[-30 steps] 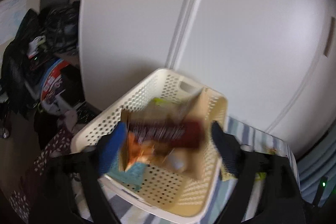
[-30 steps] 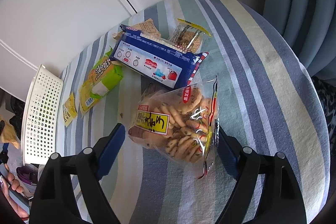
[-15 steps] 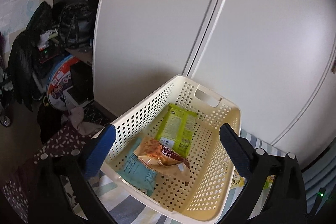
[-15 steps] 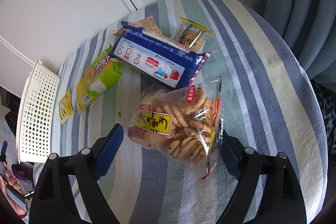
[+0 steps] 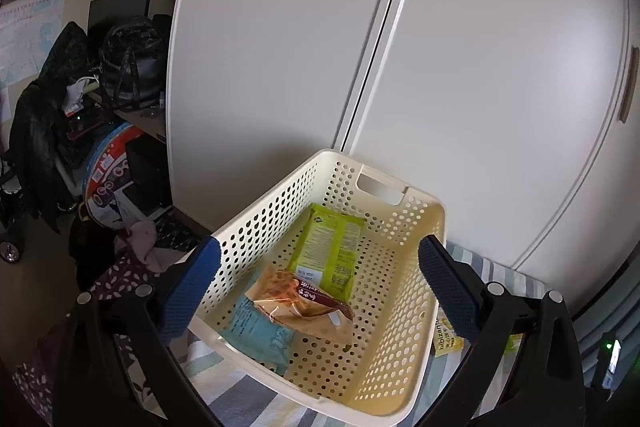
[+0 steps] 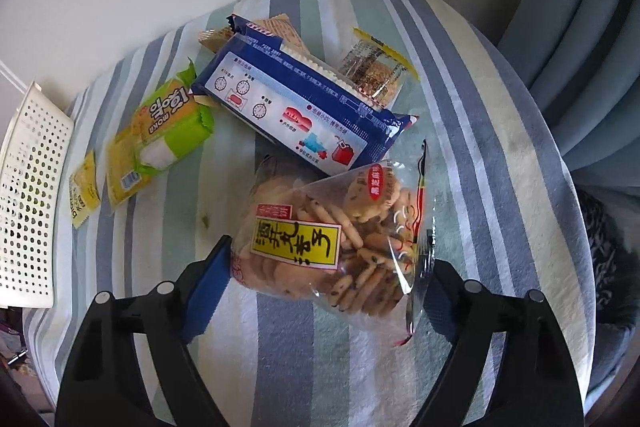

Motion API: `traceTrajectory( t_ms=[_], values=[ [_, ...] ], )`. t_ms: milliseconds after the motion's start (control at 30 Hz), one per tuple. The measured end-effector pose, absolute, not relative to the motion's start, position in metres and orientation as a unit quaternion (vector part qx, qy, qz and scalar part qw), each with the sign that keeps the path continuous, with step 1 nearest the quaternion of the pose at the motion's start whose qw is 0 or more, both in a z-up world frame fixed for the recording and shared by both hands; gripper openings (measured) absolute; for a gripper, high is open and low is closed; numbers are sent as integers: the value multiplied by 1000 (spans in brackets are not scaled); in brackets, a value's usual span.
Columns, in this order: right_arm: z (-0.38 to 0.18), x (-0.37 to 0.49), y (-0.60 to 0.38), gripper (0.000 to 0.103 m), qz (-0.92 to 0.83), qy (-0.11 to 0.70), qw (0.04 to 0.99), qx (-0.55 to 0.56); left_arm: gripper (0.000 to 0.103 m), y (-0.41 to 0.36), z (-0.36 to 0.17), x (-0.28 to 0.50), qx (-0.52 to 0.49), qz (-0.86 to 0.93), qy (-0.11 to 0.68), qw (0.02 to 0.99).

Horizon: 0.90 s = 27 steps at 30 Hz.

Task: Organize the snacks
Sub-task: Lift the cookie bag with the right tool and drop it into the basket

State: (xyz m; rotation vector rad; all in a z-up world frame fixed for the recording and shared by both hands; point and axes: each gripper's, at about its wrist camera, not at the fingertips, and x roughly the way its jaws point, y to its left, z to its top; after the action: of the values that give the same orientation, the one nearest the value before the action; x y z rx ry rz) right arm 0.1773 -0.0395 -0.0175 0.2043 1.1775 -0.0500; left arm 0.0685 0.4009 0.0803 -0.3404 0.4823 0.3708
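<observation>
The right gripper point(image 6: 320, 279) hangs wide open over a clear bag of biscuits point(image 6: 332, 243) on the striped cloth point(image 6: 460, 75), the bag lying between its blue pads, neither visibly pressing it. Beyond the bag lie a blue packet point(image 6: 296, 107), a small clear-wrapped bar point(image 6: 374, 71), a green-and-yellow packet point(image 6: 168, 131) and a yellow sachet point(image 6: 82, 193), with the basket point(image 6: 30, 195) at the cloth's left edge. Only the left wrist view looks inside that basket point(image 5: 404, 211): a green packet point(image 5: 330, 245), a brown packet point(image 5: 304, 307) and a pale blue packet point(image 5: 256, 331) lie on its floor. The left gripper point(image 5: 316, 287) hovers above them, fully spread and empty.
</observation>
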Motion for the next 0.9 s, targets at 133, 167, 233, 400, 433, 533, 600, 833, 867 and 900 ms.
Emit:
traceTrajectory(
  t_ms=[133,167,233,400,433,533,600,833,867,900],
  values=[
    [-14,173,-38,80,-28,547,831,95,100,406,80,67,-176,185,236,938],
    [-11,168,-35,79,-27,543,834,96,100,407,80,67,-178,186,235,937],
    [-4,161,-33,79,-17,533,839,105,100,409,80,66,-180,191,233,936],
    [28,146,-10,79,24,503,855,124,100,413,81,64,-182,198,231,935],
    [35,146,-3,79,34,498,858,124,100,414,81,64,-182,198,231,935],
    [60,143,23,79,75,477,867,123,100,414,82,63,-177,205,227,935],
    [78,142,50,79,109,460,873,118,100,415,84,62,-173,211,224,936],
    [121,139,160,79,214,413,883,57,100,425,92,51,-172,233,203,935],
    [124,139,178,79,225,406,885,38,100,427,93,49,-172,234,200,936],
    [125,137,191,79,231,402,886,26,100,428,94,48,-173,236,199,935]
  ],
)
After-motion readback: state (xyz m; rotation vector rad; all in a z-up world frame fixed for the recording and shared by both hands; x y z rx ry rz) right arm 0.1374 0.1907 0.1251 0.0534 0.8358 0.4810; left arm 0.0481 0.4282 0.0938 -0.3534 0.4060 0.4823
